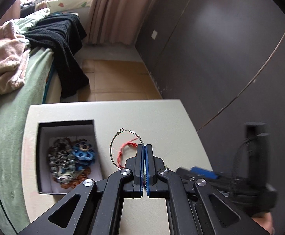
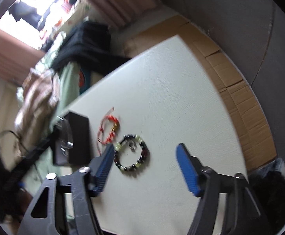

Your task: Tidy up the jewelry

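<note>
The left tongs (image 1: 144, 146) are clamped on a wire bangle (image 1: 122, 148) above the counter (image 1: 162, 117), beside the open box (image 1: 67, 156). The right tongs (image 2: 144, 156) stand apart over the beaded bracelet (image 2: 132, 152) lying on the counter.

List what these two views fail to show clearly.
- Left wrist view: where the left gripper pinches the thin silver hoop is hidden between its shut fingers.
- Left wrist view: jewelry in the open box is one tangle; single pieces cannot be told apart.
- Left wrist view: the right gripper is smeared by motion.
- Right wrist view: blur hides the small charm inside the bead bracelet and the red bracelet.
</note>
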The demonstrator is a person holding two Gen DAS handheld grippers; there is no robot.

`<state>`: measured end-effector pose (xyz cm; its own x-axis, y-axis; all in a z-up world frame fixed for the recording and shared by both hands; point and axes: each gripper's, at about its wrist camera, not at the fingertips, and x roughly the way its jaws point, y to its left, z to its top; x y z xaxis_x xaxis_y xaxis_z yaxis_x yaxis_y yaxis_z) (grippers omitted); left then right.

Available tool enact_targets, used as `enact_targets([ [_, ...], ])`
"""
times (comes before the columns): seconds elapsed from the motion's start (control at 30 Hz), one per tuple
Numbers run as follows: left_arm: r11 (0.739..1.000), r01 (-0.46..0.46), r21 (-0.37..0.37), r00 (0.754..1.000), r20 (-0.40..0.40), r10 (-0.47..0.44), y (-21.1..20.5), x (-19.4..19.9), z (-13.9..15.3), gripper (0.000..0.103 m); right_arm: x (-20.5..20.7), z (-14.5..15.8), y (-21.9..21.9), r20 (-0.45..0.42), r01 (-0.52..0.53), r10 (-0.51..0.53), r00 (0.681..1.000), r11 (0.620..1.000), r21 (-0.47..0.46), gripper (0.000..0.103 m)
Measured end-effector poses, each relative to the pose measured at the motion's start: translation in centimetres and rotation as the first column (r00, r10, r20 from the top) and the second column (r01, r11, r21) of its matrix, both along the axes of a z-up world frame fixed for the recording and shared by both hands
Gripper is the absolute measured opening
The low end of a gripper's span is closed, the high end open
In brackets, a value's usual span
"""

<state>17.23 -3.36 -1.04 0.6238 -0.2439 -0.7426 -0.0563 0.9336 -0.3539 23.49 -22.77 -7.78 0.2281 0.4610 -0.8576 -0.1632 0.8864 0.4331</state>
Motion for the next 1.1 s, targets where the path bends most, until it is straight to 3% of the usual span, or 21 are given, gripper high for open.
enact_targets([
  [0.2, 0.995, -0.055, -0.08, 0.994, 0.088, 0.062, 4.1, -2.2, 0.7, 0.001, 0.2, -1.6, 2.1, -0.008, -0.053, 0.052, 0.999, 0.994, -0.097, 0.04],
  [0.37, 0.99, -0.082, -0.113, 0.991, 0.099, 0.093, 6.0, -3.6, 0.6, 0.001, 0.1, -2.3, 3.9, 0.019, -0.072, 0.078, 0.997, 0.971, -0.228, 0.033],
  [0.47, 0.986, -0.087, -0.143, 0.991, 0.09, 0.1, 6.9, -3.8, -0.1, 0.001, -0.5, -2.3, 4.9, 0.049, -0.094, 0.118, 0.992, 0.936, -0.338, 0.015],
  [0.5, 0.985, -0.088, -0.151, 0.991, 0.089, 0.102, 7.2, -3.8, -0.2, 0.001, -0.5, -2.3, 4.8, 0.05, -0.092, 0.115, 0.992, 0.937, -0.338, 0.011],
  [0.73, 0.976, -0.101, -0.195, 0.988, 0.099, 0.122, 8.8, -3.3, -1.1, 0.002, -1.1, 0.3, 2.4, 0.111, -0.007, 0.029, 0.993, 0.981, -0.196, 0.01],
  [0.8, 0.964, -0.106, -0.243, 0.993, 0.032, 0.117, 9.6, -2.6, -2.3, 0.009, -1.5, 1.3, 1.8, 0.137, 0.014, 0.005, 0.991, 0.99, -0.137, 0.01],
  [0.87, 0.956, -0.122, -0.267, 0.992, 0.008, 0.129, 10.3, -2.5, -2.7, 0.044, -2.1, 2.8, 1.7, 0.174, 0.011, -0.002, 0.985, 0.999, -0.051, 0.01],
  [0.93, 0.957, -0.146, -0.252, 0.987, 0.026, 0.157, 10.9, -2.9, -2.4, 0.07, -2.5, 4.0, 2.0, 0.203, -0.006, 0.003, 0.979, 1.0, 0.014, 0.01],
  [1.1, 0.95, -0.176, -0.258, 0.978, 0.065, 0.199, 12.4, -3.5, -1.5, 0.073, -3.3, 6.4, 4.7, 0.273, -0.069, 0.025, 0.962, 0.986, 0.152, 0.01],
])
